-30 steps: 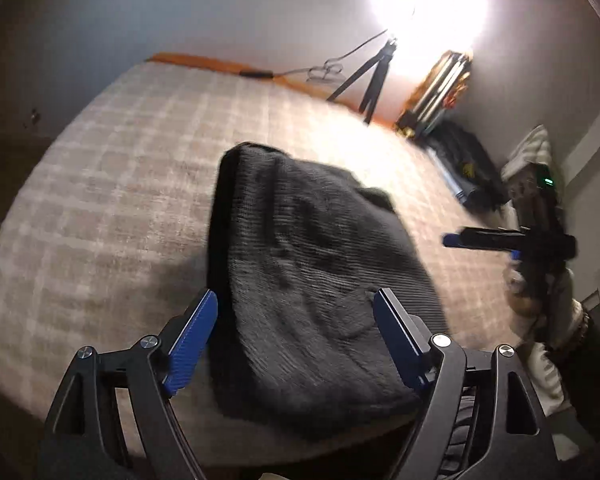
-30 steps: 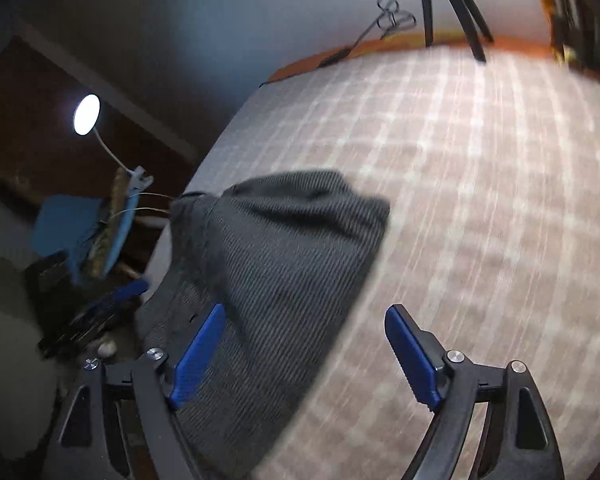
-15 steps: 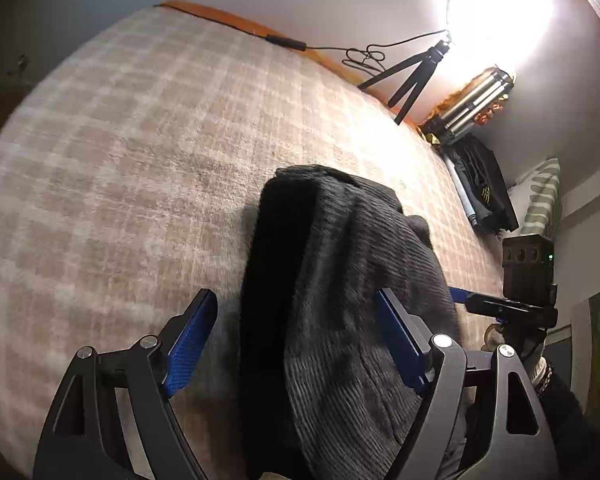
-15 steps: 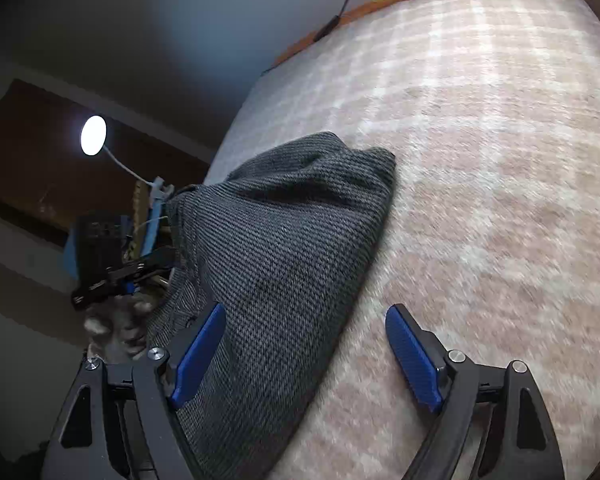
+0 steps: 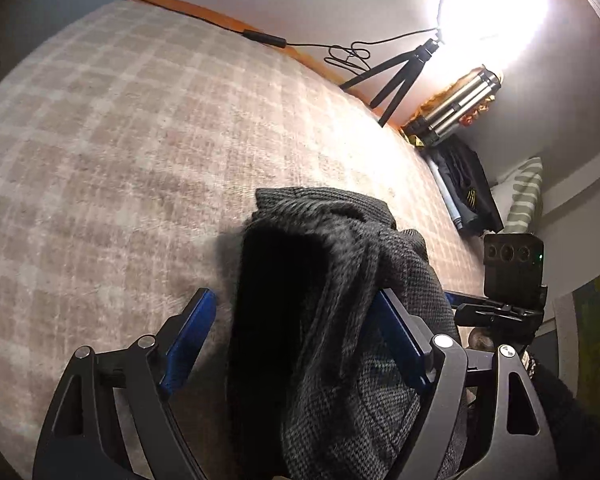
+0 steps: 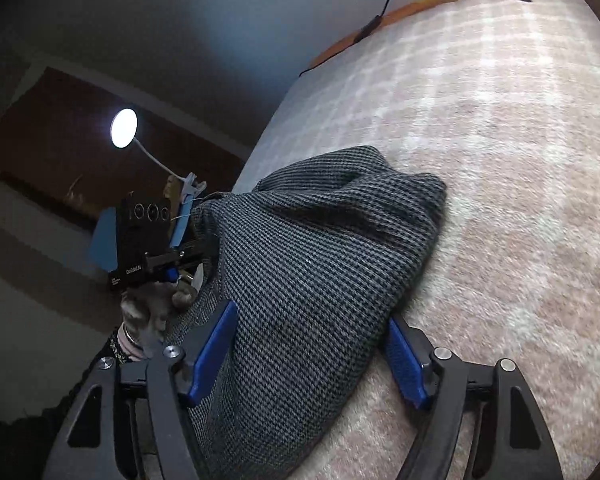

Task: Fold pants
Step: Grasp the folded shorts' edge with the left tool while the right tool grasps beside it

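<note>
The dark grey knit pants [image 5: 332, 320] lie in a folded bundle on the beige checked bed cover [image 5: 140, 140]. My left gripper [image 5: 296, 332] is open, its blue-padded jaws standing either side of the bundle's near left edge. My right gripper [image 6: 312, 356] is open too, its jaws astride the near right edge of the pants [image 6: 320, 264]. Each gripper shows in the other's view: the right one [image 5: 500, 308] beyond the bundle, the left one [image 6: 172, 260] at the bed's left side.
A bright lamp on a black tripod [image 5: 396, 76] stands at the far edge of the bed, with a cable [image 5: 340, 56] beside it. Dark bags [image 5: 464, 188] and a striped pillow [image 5: 524, 196] lie at the right. A desk lamp [image 6: 124, 128] glows off the left side.
Both grippers have moved in low toward the pants, so that the bundle now sits between each pair of open jaws. The pants look more bunched up than before.
</note>
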Motion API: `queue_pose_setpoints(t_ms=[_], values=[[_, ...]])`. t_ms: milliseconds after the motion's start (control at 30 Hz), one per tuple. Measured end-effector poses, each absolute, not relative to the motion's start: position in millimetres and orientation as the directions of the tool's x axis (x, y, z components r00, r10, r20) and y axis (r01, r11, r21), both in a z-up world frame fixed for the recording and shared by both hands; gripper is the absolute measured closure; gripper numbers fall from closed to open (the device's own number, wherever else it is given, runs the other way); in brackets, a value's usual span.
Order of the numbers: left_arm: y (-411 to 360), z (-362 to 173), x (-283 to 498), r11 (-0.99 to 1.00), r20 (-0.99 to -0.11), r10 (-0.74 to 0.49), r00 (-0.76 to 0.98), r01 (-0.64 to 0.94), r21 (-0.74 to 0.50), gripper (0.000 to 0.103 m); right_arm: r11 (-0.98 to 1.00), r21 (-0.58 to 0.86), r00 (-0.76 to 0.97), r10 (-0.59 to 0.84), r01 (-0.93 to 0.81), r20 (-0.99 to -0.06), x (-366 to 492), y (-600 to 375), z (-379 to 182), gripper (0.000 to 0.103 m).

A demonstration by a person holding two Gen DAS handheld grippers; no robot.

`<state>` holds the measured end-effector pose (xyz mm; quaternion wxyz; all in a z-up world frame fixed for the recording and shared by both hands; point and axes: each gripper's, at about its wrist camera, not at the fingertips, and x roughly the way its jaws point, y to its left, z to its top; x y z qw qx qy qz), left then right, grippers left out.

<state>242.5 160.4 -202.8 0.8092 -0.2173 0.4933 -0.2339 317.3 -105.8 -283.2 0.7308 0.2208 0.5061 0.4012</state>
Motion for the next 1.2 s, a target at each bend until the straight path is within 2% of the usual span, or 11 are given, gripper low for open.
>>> queue_pose_setpoints(t_ms=[67, 100, 133, 167, 267, 367, 567, 800, 1200], values=[[154.3, -203.0, 244.4, 0.799, -0.697, -0.590, 0.407, 0.170, -0.577, 0.023, 0.578, 0.731, 0.169, 0.812, -0.363, -0.558, 318.7, -99.2, -284.2, 0.030], [150.2, -203.6, 245.2, 0.795, -0.693, -0.596, 0.405, 0.175, -0.581, 0.034, 0.576, 0.732, 0.171, 0.814, -0.364, -0.556, 318.3, -97.8, -283.9, 0.031], [146.8, -204.9, 245.2, 0.790, -0.692, -0.603, 0.397, 0.179, -0.586, 0.042, 0.573, 0.735, 0.169, 0.816, -0.362, -0.553, 319.6, -94.8, -284.1, 0.036], [143.5, -206.5, 246.5, 0.787, -0.693, -0.608, 0.387, 0.179, -0.591, 0.049, 0.582, 0.734, 0.176, 0.811, -0.350, -0.558, 319.7, -93.4, -285.2, 0.046], [134.9, -202.4, 245.1, 0.816, -0.713, -0.572, 0.406, 0.198, -0.542, 0.059, 0.593, 0.740, 0.192, 0.804, -0.317, -0.563, 319.6, -97.6, -286.9, 0.068], [136.6, -196.2, 242.0, 0.817, -0.706, -0.569, 0.422, 0.198, -0.541, 0.068, 0.619, 0.713, 0.212, 0.784, -0.330, -0.583, 315.3, -97.2, -280.0, 0.076], [132.0, -178.2, 231.2, 0.838, -0.696, -0.538, 0.475, 0.218, -0.499, 0.079, 0.690, 0.582, 0.273, 0.714, -0.430, -0.645, 297.9, -76.4, -242.0, 0.084], [125.6, -153.9, 218.9, 0.835, -0.659, -0.544, 0.520, 0.252, -0.490, 0.082, 0.735, 0.431, 0.326, 0.640, -0.523, -0.695, 276.7, -61.5, -200.1, 0.087], [66.1, -74.2, 203.6, 0.823, -0.558, -0.568, 0.605, 0.413, -0.390, 0.085, 0.784, 0.288, 0.504, 0.587, -0.550, -0.634, 240.0, -96.7, -123.0, 0.088]])
